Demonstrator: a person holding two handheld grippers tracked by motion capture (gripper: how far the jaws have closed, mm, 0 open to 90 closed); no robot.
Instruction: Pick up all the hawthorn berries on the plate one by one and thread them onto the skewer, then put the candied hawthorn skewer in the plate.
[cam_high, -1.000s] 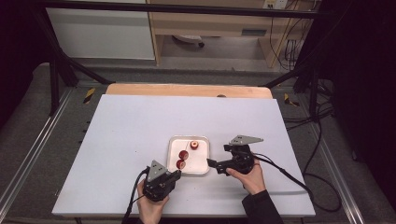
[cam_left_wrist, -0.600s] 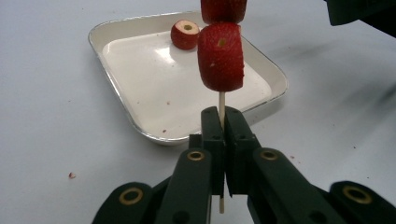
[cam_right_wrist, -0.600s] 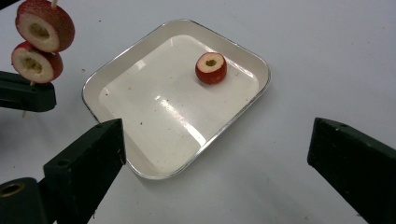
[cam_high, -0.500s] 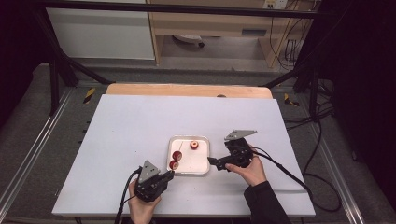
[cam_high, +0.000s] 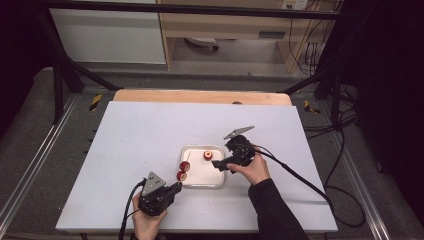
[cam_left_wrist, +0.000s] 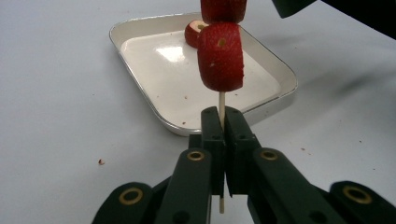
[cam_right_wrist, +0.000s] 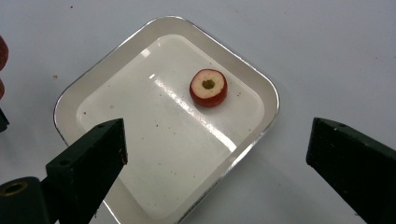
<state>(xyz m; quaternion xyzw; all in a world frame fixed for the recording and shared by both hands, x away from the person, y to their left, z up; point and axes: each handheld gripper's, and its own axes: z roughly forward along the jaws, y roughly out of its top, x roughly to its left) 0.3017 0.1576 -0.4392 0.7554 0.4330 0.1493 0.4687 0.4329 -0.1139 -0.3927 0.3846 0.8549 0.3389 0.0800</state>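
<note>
My left gripper (cam_left_wrist: 223, 122) is shut on a thin wooden skewer (cam_left_wrist: 222, 101) that carries two red strawberry pieces (cam_left_wrist: 220, 57), one above the other. In the high view this left gripper (cam_high: 175, 187) sits at the near left corner of the white tray (cam_high: 200, 182), with the skewered pieces (cam_high: 183, 171) over the tray's left edge. A single strawberry slice (cam_right_wrist: 208, 87) with a hole in its middle lies in the tray (cam_right_wrist: 275, 100). My right gripper (cam_right_wrist: 217, 149) hangs open above the tray, nothing between its jaws. Seen from above, the right gripper (cam_high: 223, 159) is at the tray's right side.
The tray stands in the middle of a white table (cam_high: 140, 135) with a wooden strip (cam_high: 200, 96) along its far edge. Cables (cam_high: 300, 177) trail off to the right from my right gripper. Small red crumbs (cam_left_wrist: 101, 162) dot the table near the tray.
My right gripper has moved away from me and a little left along the tray's right side. The left gripper with the skewer has barely shifted.
</note>
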